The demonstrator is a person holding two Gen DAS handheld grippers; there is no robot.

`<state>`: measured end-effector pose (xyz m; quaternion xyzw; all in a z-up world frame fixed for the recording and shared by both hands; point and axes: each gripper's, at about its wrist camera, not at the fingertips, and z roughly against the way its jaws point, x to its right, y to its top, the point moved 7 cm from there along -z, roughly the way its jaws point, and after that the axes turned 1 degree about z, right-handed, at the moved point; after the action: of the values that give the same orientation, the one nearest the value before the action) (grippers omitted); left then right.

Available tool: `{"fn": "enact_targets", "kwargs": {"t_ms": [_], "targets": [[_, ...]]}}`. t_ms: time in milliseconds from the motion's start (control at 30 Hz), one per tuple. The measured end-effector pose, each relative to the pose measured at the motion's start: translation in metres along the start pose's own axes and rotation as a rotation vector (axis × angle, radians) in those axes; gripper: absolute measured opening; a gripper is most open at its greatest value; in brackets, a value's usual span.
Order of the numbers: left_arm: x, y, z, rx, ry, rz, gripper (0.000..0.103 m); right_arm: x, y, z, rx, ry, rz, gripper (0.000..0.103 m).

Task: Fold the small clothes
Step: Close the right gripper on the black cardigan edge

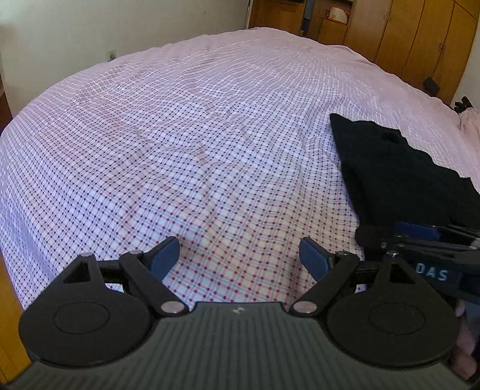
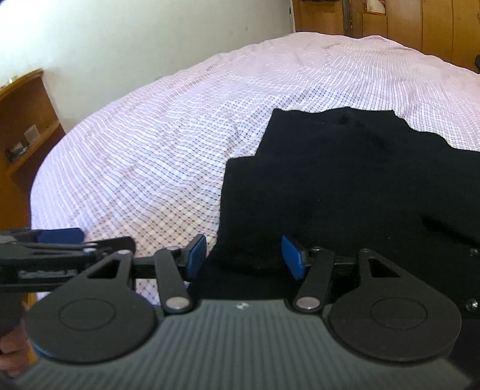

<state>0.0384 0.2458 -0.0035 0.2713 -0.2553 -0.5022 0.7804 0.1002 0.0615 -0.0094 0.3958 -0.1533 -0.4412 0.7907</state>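
A small black garment [image 2: 345, 180] lies partly folded on the checked bedsheet [image 2: 165, 150]. In the left wrist view the garment [image 1: 399, 168] is at the right. My right gripper [image 2: 244, 255] is open, its blue pads either side of the garment's near left corner. My left gripper [image 1: 240, 255] is open and empty over bare sheet [image 1: 180, 150], left of the garment. The right gripper [image 1: 420, 237] shows side-on in the left wrist view, at the garment's near edge. The left gripper [image 2: 60, 240] shows at the left edge of the right wrist view.
A wooden wardrobe [image 1: 420, 30] stands beyond the bed at the back right. A white wall [image 1: 120, 24] is behind the bed. A wooden shelf unit [image 2: 27, 120] stands at the bed's left side. A pink cloth [image 1: 469, 120] lies at the far right.
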Motion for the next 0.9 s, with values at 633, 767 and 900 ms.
{"fn": "enact_targets", "kwargs": {"t_ms": [633, 767, 900], "targets": [[0.030, 0.000, 0.004, 0.014, -0.049, -0.040, 0.090, 0.038, 0.017, 0.063, 0.147, 0.106, -0.179, 0.012], [0.044, 0.000, 0.008, 0.021, -0.074, -0.071, 0.090, 0.057, 0.019, 0.074, 0.173, 0.065, -0.242, 0.011], [0.061, 0.004, 0.011, 0.033, -0.095, -0.104, 0.090, 0.084, 0.021, 0.102, 0.239, 0.027, -0.317, 0.011]]}}
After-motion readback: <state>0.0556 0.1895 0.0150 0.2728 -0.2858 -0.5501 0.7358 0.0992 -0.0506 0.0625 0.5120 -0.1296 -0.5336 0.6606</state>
